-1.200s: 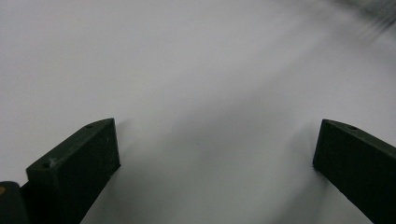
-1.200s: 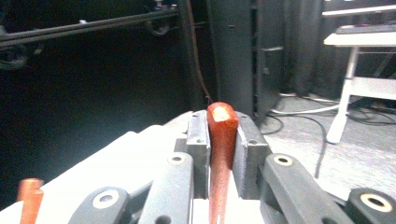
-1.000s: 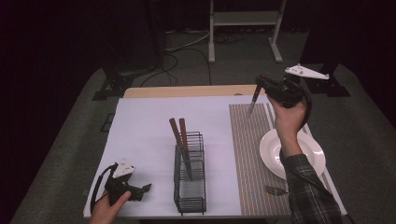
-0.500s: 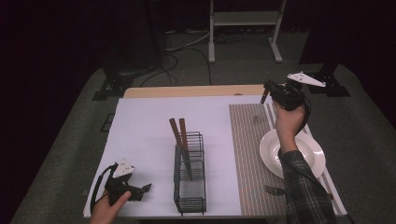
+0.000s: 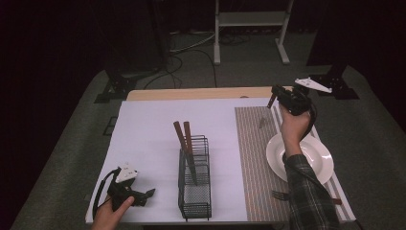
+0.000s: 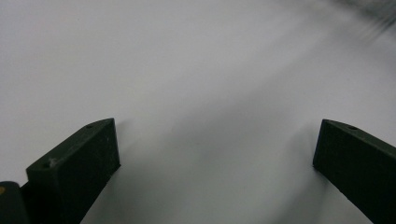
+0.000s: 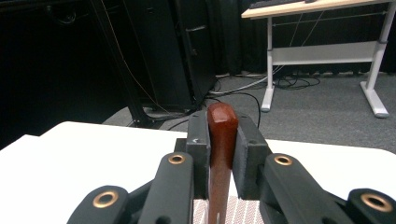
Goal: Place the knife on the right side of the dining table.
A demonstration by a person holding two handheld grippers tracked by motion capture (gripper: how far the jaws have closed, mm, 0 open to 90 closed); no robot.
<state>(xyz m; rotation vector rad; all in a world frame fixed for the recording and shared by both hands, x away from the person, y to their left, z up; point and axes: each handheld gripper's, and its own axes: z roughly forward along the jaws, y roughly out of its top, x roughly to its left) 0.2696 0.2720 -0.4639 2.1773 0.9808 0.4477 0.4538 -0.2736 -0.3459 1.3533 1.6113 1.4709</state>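
The right gripper [image 5: 274, 97] was above the far end of the striped placemat [image 5: 251, 158], its jaws pinching a utensil by its red-brown wooden handle [image 7: 221, 154]. The lower end of the utensil pointed down to the mat, just beside the white plate [image 5: 321, 160]. The left gripper [image 5: 143, 195] rested low on the white tabletop [image 5: 143, 129], near the black wire basket [image 5: 195, 184], with its jaws spread wide and nothing between them. Two more wooden handles [image 5: 182, 136] stood in this basket.
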